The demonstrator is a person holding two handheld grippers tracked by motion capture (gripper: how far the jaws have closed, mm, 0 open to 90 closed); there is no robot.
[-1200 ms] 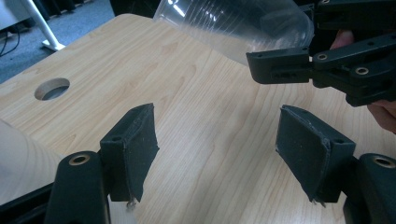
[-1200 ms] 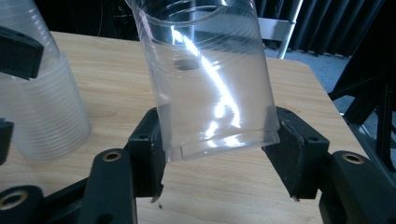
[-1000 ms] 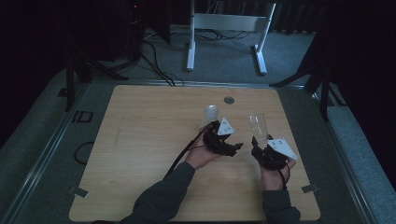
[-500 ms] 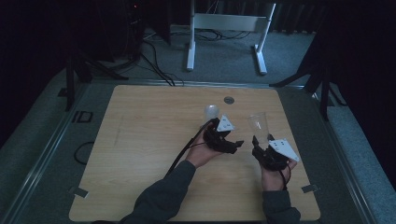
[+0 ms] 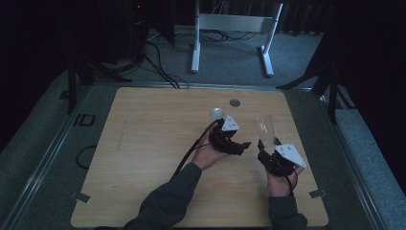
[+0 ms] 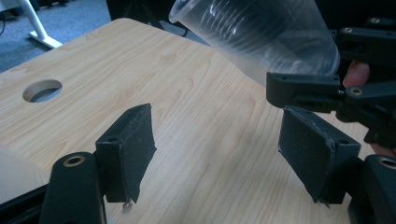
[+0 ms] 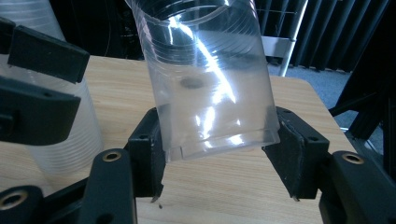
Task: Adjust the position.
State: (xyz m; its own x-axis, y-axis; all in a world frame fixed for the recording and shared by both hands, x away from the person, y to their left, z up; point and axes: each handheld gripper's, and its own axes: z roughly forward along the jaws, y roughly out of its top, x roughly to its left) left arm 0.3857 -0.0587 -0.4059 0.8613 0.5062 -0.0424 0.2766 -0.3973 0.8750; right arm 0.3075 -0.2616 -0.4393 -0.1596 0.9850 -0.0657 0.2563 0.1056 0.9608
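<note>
1. Nearest the person, the right claw point(image 5: 262, 145) at about five o'clock on the counter point(image 5: 143, 158) clamps the base of a clear plastic cup point(image 5: 265, 127). The cup stands nearly upright with its mouth up, probably held so the other claw can work at it.
2. In the right gripper view the two pads press the ribbed cup point(image 7: 210, 84) from both sides just above its bottom rim.
3. The left claw point(image 5: 243, 145), at nine o'clock from the right one, holds nothing; its jaws have just been opening, with bare wood between them.
4. A second clear cup point(image 5: 216, 114) stands on the counter beyond the left hand, at about eleven o'clock from it.
5. Farthest, toward twelve o'clock, is the round cable hole point(image 5: 234, 102).
</note>
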